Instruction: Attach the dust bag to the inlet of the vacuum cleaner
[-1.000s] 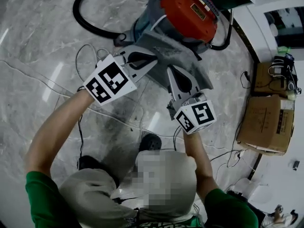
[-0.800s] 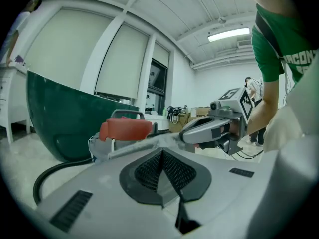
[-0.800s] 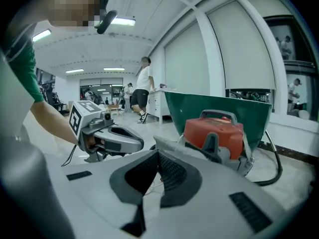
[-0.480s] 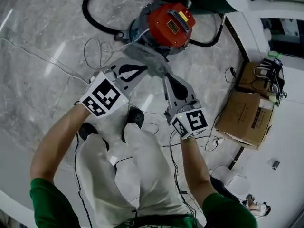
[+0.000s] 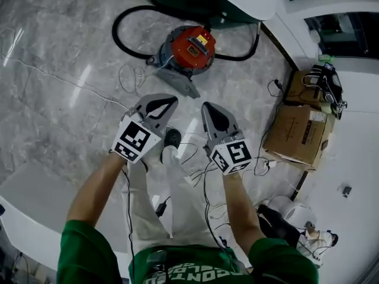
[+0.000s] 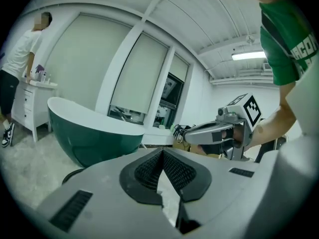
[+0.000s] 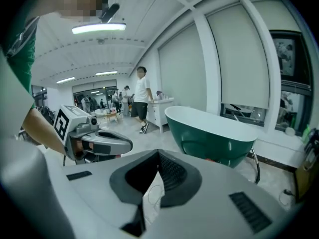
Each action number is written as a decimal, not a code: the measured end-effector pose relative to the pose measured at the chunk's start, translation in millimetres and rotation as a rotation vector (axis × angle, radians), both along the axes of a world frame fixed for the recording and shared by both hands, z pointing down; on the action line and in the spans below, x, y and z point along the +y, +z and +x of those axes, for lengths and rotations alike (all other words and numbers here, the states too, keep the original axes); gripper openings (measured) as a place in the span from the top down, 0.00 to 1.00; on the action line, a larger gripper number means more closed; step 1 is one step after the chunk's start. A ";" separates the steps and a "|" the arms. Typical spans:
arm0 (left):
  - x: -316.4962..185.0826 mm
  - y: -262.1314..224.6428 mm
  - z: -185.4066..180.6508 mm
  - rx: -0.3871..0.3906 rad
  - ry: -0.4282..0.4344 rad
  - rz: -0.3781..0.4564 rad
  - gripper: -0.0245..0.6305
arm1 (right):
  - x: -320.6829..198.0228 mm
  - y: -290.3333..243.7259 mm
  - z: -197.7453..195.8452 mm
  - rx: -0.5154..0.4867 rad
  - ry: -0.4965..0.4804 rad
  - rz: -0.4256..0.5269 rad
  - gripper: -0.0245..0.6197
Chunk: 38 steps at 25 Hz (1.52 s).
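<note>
The vacuum cleaner (image 5: 190,46), a drum with a red top, stands on the marble floor far below in the head view. The grey dust bag (image 5: 179,81) lies against its near side; how it joins the inlet cannot be made out from here. My left gripper (image 5: 157,102) and right gripper (image 5: 209,108) hang side by side high above the floor, both shut and empty. In the left gripper view the jaws (image 6: 162,151) meet at their tips with nothing between them. The right gripper view shows its jaws (image 7: 158,154) shut the same way.
A black hose (image 5: 126,35) loops behind the vacuum beside a green bathtub (image 7: 219,133). Thin cables (image 5: 127,73) trail over the floor towards my feet. Cardboard boxes (image 5: 296,129) stand at the right. A person (image 7: 142,97) stands by a white cabinet far off.
Both grippers have risen well away from the dust bag, which they were at a second ago. The view has pulled up, so the vacuum looks smaller and farther off.
</note>
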<state>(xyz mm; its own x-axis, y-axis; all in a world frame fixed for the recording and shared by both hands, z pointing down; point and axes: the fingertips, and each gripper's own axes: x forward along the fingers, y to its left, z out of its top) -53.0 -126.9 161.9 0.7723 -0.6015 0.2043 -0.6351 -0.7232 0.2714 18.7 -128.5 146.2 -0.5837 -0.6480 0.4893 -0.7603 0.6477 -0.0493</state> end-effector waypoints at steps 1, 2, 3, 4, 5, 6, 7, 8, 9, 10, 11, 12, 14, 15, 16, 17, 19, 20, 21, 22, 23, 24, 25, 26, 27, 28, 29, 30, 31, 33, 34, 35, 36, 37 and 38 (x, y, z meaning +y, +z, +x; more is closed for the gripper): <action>10.8 -13.3 -0.2 0.004 -0.002 -0.022 0.96 | 8.9 -12.2 -0.3 -0.005 0.017 -0.013 0.95; 21.1 -26.6 -0.4 0.010 -0.005 -0.041 0.96 | 17.2 -24.3 -0.9 -0.012 0.034 -0.024 0.95; 30.7 -39.7 -0.6 0.015 -0.008 -0.053 0.96 | 24.6 -36.4 -1.7 -0.021 0.051 -0.034 0.95; 39.9 -52.7 -0.5 0.020 -0.010 -0.058 0.96 | 31.4 -48.5 -1.9 -0.035 0.069 -0.043 0.95; 48.8 -65.7 -0.1 0.025 -0.011 -0.056 0.96 | 37.6 -60.3 -1.2 -0.055 0.089 -0.054 0.95; 57.1 -78.2 0.5 0.030 -0.011 -0.051 0.96 | 43.5 -71.5 0.0 -0.079 0.108 -0.065 0.95; 64.6 -90.0 1.0 0.034 -0.012 -0.047 0.96 | 48.9 -81.8 1.6 -0.100 0.127 -0.074 0.95; 70.5 -101.0 1.2 0.038 -0.015 -0.046 0.96 | 53.8 -91.3 3.4 -0.115 0.142 -0.079 0.95; 75.0 -111.3 1.0 0.043 -0.020 -0.046 0.96 | 58.1 -100.2 5.2 -0.124 0.154 -0.084 0.95; 78.0 -121.1 0.3 0.051 -0.029 -0.050 0.96 | 62.0 -108.3 6.7 -0.135 0.165 -0.091 0.95; 79.6 -130.2 -0.8 0.062 -0.040 -0.057 0.96 | 65.5 -115.4 7.8 -0.148 0.175 -0.099 0.95; 80.2 -138.2 -2.6 0.073 -0.056 -0.065 0.96 | 69.1 -121.3 8.7 -0.162 0.182 -0.107 0.95; 81.4 -151.9 -6.9 0.087 -0.091 -0.084 0.96 | 78.0 -131.9 11.2 -0.173 0.188 -0.114 0.95; 81.9 -159.1 -8.6 0.091 -0.107 -0.090 0.96 | 82.2 -138.0 13.6 -0.173 0.187 -0.113 0.95; 82.4 -166.8 -9.7 0.093 -0.122 -0.093 0.96 | 85.5 -145.2 16.4 -0.174 0.183 -0.109 0.95; 83.2 -173.9 -10.2 0.091 -0.135 -0.094 0.96 | 88.4 -152.9 19.5 -0.174 0.174 -0.104 0.95; 85.3 -184.1 -11.8 0.083 -0.159 -0.105 0.96 | 94.5 -167.5 24.5 -0.171 0.141 -0.096 0.95; 86.2 -187.5 -13.5 0.086 -0.175 -0.119 0.96 | 98.0 -173.5 26.0 -0.170 0.121 -0.094 0.95; 87.3 -190.4 -15.5 0.097 -0.193 -0.137 0.96 | 102.0 -178.2 26.8 -0.172 0.098 -0.096 0.95; 89.1 -193.4 -16.8 0.114 -0.212 -0.153 0.96 | 106.1 -181.6 27.6 -0.176 0.076 -0.102 0.95; 91.1 -197.2 -16.6 0.131 -0.229 -0.160 0.96 | 109.6 -184.5 28.7 -0.185 0.054 -0.111 0.95; 93.0 -202.2 -15.1 0.142 -0.245 -0.156 0.96 | 111.8 -187.5 30.1 -0.201 0.037 -0.123 0.95; 94.1 -208.3 -12.7 0.144 -0.261 -0.141 0.96 | 112.8 -191.6 31.5 -0.227 0.024 -0.137 0.95; 94.7 -215.6 -9.6 0.139 -0.279 -0.122 0.96 | 113.1 -197.3 33.1 -0.256 0.013 -0.149 0.95; 95.9 -223.5 -4.8 0.134 -0.296 -0.104 0.96 | 113.7 -204.3 35.4 -0.279 0.000 -0.153 0.95; 98.0 -231.5 1.8 0.133 -0.310 -0.094 0.96 | 115.1 -211.6 38.9 -0.290 -0.014 -0.149 0.95; 101.0 -239.1 9.7 0.135 -0.322 -0.090 0.96 | 116.7 -218.6 43.8 -0.296 -0.026 -0.142 0.95; 104.2 -245.7 18.3 0.138 -0.332 -0.088 0.96 | 118.0 -224.9 49.6 -0.303 -0.035 -0.136 0.95; 106.9 -250.7 26.7 0.137 -0.340 -0.087 0.96 | 118.6 -230.4 55.8 -0.312 -0.039 -0.132 0.95; 110.4 -256.0 42.7 0.130 -0.349 -0.088 0.96 | 117.4 -238.4 68.3 -0.329 -0.044 -0.121 0.95; 111.5 -257.4 50.3 0.128 -0.349 -0.088 0.96 | 115.8 -241.2 74.3 -0.336 -0.046 -0.115 0.95; 112.6 -259.1 57.9 0.129 -0.345 -0.088 0.96 | 113.9 -243.6 80.1 -0.344 -0.047 -0.112 0.95; 113.9 -261.1 65.8 0.131 -0.336 -0.085 0.96 | 112.1 -246.1 85.5 -0.355 -0.046 -0.111 0.95; 115.4 -263.4 73.5 0.132 -0.321 -0.079 0.96 | 110.6 -248.7 90.3 -0.367 -0.044 -0.110 0.95; 116.7 -265.7 80.7 0.132 -0.306 -0.073 0.96 | 109.6 -251.7 94.2 -0.380 -0.042 -0.107 0.95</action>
